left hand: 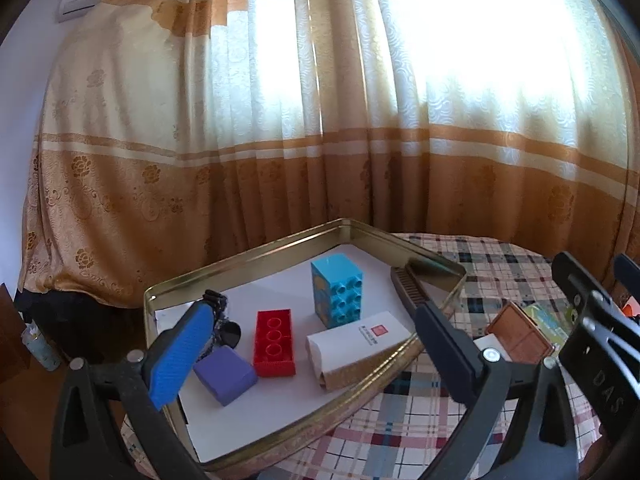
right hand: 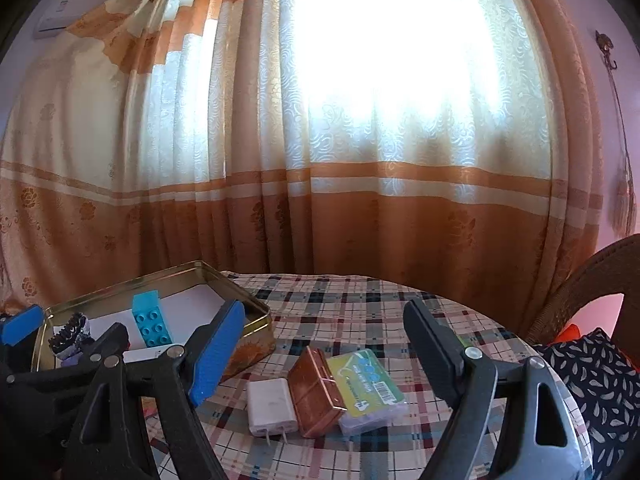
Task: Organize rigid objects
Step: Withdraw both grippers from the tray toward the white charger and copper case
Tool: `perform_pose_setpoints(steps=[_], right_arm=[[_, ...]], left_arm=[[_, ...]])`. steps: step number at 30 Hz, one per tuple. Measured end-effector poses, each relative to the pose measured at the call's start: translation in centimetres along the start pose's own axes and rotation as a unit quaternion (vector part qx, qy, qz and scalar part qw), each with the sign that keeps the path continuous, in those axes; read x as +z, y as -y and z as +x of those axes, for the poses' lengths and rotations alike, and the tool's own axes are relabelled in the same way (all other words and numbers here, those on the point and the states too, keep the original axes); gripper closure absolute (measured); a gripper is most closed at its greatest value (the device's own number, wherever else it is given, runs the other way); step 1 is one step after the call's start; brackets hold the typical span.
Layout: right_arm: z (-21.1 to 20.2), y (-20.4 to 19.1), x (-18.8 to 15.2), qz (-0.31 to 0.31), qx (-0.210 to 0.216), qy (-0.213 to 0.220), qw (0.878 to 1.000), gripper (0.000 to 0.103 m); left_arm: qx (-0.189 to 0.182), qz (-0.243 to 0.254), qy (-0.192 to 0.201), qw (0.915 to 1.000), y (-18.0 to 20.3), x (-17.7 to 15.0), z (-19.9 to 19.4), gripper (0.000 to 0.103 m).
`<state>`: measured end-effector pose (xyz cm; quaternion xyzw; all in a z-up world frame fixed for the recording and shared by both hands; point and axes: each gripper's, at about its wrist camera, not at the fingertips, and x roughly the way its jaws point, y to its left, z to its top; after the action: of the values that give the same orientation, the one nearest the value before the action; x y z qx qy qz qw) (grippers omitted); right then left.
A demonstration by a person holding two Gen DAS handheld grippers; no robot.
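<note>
On the left side of the round table (right hand: pixel 360 312), over its checked cloth, sits a shallow gold tin (left hand: pixel 240 256) with a white floor. Inside it a turquoise studded brick (left hand: pixel 338 294) stands toward the far corner; a red brick (left hand: pixel 274 343) lies hollow side up near the middle, a purple block (left hand: pixel 225 374) lies just beside it toward the near left wall, and a white carton (left hand: pixel 358 340) lies along the near right wall. A small dark, beaded-looking item (left hand: pixel 218 320) rests by the left wall (too tangled to name).

Only the left wrist view shows the red brick, the purple block and the whole carton; from the right wrist view the tin's wall hides most of them. That view alone shows clearly what lies on the cloth outside the tin, toward the near edge: a white charger (right hand: pixel 270 406), a copper-brown case (right hand: pixel 316 390) touching it, and a green-labelled packet (right hand: pixel 370 390) touching the case on the other side.

The left gripper (left hand: pixel 316 354) has its fingers spread wide over the tin, gripping nothing, the blue pad (left hand: pixel 180 356) above the left wall. The right gripper (right hand: pixel 328 360) likewise stands wide open and empty, its fingers flanking the three items on the cloth without touching them.
</note>
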<state>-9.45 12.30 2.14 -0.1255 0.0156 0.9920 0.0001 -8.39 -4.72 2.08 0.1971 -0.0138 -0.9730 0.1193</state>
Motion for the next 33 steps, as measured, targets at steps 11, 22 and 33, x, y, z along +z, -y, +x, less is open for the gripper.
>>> perform_pose_setpoints(steps=[11, 22, 33], right_arm=[[-1.6, 3.0, 0.0, 0.035, -0.032, 0.011, 0.999, 0.019], [-3.2, 6.6, 0.2, 0.099, -0.099, 0.052, 0.989, 0.019], [-4.0, 7.7, 1.1, 0.071, -0.131, 0.1, 0.984, 0.02]], left_arm=[[-0.006, 0.001, -0.022, 0.9997, 0.7, -0.6, -0.2, 0.0], [-0.016, 0.008, -0.022, 0.9996, 1.7, -0.7, -1.0, 0.001], [-0.024, 0.023, -0.023, 0.9992, 2.7, -0.8, -1.3, 0.0]])
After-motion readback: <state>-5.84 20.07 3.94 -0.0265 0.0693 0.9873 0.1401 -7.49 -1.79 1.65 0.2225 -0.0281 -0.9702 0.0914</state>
